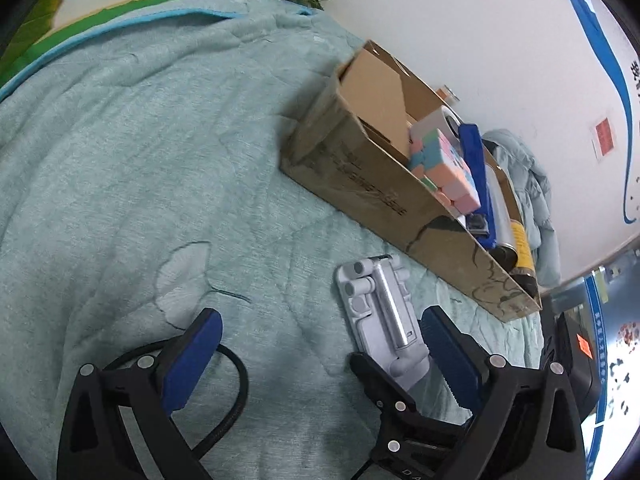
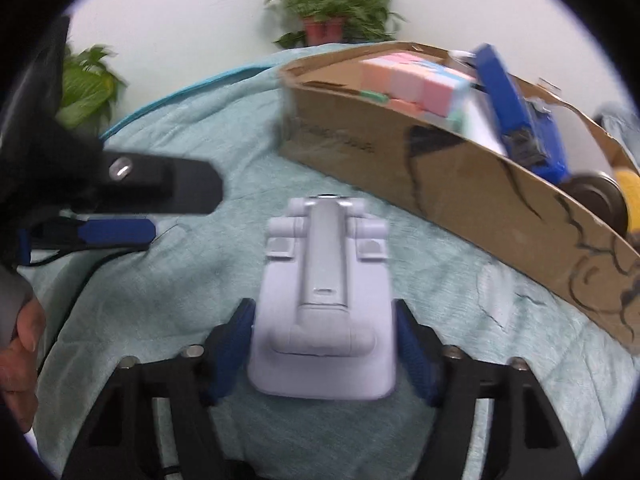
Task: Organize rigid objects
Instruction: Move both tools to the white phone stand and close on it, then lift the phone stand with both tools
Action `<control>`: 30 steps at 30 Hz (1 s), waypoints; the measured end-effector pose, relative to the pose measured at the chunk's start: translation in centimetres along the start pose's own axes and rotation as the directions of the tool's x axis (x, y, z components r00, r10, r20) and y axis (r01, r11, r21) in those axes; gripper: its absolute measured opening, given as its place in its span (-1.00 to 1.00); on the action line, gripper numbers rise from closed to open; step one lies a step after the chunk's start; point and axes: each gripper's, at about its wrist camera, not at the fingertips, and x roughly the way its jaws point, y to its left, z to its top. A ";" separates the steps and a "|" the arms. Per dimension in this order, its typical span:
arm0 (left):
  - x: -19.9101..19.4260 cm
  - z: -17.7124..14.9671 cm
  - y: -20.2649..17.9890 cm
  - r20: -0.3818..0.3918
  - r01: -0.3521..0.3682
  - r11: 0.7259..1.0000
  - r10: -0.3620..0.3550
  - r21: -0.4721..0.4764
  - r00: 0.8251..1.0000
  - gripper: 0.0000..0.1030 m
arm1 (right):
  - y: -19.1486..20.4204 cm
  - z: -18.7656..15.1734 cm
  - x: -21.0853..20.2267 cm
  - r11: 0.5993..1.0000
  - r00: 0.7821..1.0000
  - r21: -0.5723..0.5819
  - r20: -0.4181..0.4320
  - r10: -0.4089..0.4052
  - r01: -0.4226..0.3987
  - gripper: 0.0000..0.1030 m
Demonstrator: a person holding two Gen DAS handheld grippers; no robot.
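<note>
Nearest to me in the right wrist view, the right gripper [image 2: 325,354] has its blue fingers [image 2: 234,350] on either side of a pale grey folding phone stand [image 2: 324,300]. I see the fingers sitting right at the stand's base edges, but the blur keeps me from telling whether they press on it or just flank it. That stand lies flat on a teal quilted blanket [image 2: 168,280].

On my left wrist view, the left gripper [image 1: 316,344] has its fingers [image 1: 192,360] spread wide with only blanket between them; the stand shows just beside the right-hand finger, with the other gripper's black jaw reaching in under it.

Off to the left of the right view, I catch a hand [image 2: 20,344] gripping the left tool's handle.

Beyond the stand, near it but apart, sits an open cardboard box [image 2: 460,168] on the blanket. I can make out a pastel cube puzzle [image 1: 444,168], a blue tool [image 1: 478,176] and a yellow-labelled can [image 1: 522,246] inside. Furthest off, potted plants [image 2: 328,12] stand against a white wall.
</note>
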 end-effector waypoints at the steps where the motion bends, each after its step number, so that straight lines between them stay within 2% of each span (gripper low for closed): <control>1: 0.2 0.1 -0.2 -0.008 0.009 1.000 -0.009 0.008 1.000 0.95 | -0.2 -0.1 -0.1 1.000 1.000 0.007 0.001 0.008 -0.008 0.28; 4: 1.4 -0.2 -1.5 -0.036 0.025 0.999 -0.024 0.046 0.999 0.95 | -0.3 -0.5 -0.6 1.000 1.000 0.025 -0.002 0.012 -0.012 0.28; 6: 2.1 -0.4 -2.4 -0.061 0.046 0.997 -0.043 0.064 0.997 0.95 | -0.5 -0.7 -0.9 0.997 0.999 0.069 -0.007 0.043 -0.043 0.28; 9: 2.9 -1.0 -3.4 -0.097 0.095 0.992 -0.087 0.079 0.991 0.95 | -1.7 -1.6 -2.0 0.976 0.991 0.175 -0.007 0.136 -0.132 0.28; 12: 3.7 -1.7 -4.3 -0.127 0.086 0.991 -0.073 0.106 0.989 0.90 | -3.3 -2.1 -2.5 0.923 0.970 0.307 -0.001 0.245 -0.232 0.28; 15: 4.1 -1.8 -4.8 -0.149 0.086 0.988 -0.067 0.125 0.987 0.63 | -4.5 -2.3 -2.5 0.869 0.947 0.395 0.009 0.321 -0.299 0.29; 16: 4.2 -1.8 -5.0 -0.154 0.100 0.987 -0.081 0.122 0.985 0.35 | -4.7 -1.9 -2.2 0.857 0.941 0.409 0.009 0.339 -0.313 0.29; 17: 4.3 -1.9 -5.2 -0.173 0.134 0.984 -0.112 0.120 0.979 0.18 | -4.6 -1.6 -1.9 0.852 0.937 0.412 0.011 0.350 -0.323 0.29; 18: 4.6 -1.9 -5.4 -0.195 0.148 0.982 -0.122 0.121 0.973 0.09 | -4.8 -1.7 -2.0 0.844 0.932 0.420 0.012 0.362 -0.333 0.29; 22: 5.1 -2.1 -6.2 -0.195 0.109 0.981 -0.076 0.163 0.978 -0.07 | -5.2 -2.4 -2.8 0.847 0.930 0.411 0.011 0.367 -0.338 0.29; 23: 5.1 -2.2 -6.3 -0.194 0.109 0.980 -0.076 0.164 0.978 -0.08 | -5.2 -2.6 -3.3 0.851 0.932 0.404 0.010 0.362 -0.335 0.29; 26: 5.1 -2.2 -6.5 -0.195 0.110 0.980 -0.077 0.166 0.978 -0.28 | -4.6 -2.3 -3.3 0.859 0.936 0.396 0.008 0.351 -0.325 0.28; 28: 4.8 -2.0 -6.3 -0.198 0.139 0.977 -0.106 0.160 0.974 -0.39 | -4.2 -2.2 -2.9 0.864 0.940 0.393 0.003 0.341 -0.315 0.28; 30: 4.4 -1.7 -6.6 -0.187 0.131 0.975 -0.097 0.180 0.978 -0.39 | -3.9 -2.0 -2.8 0.863 0.943 0.403 0.001 0.333 -0.305 0.27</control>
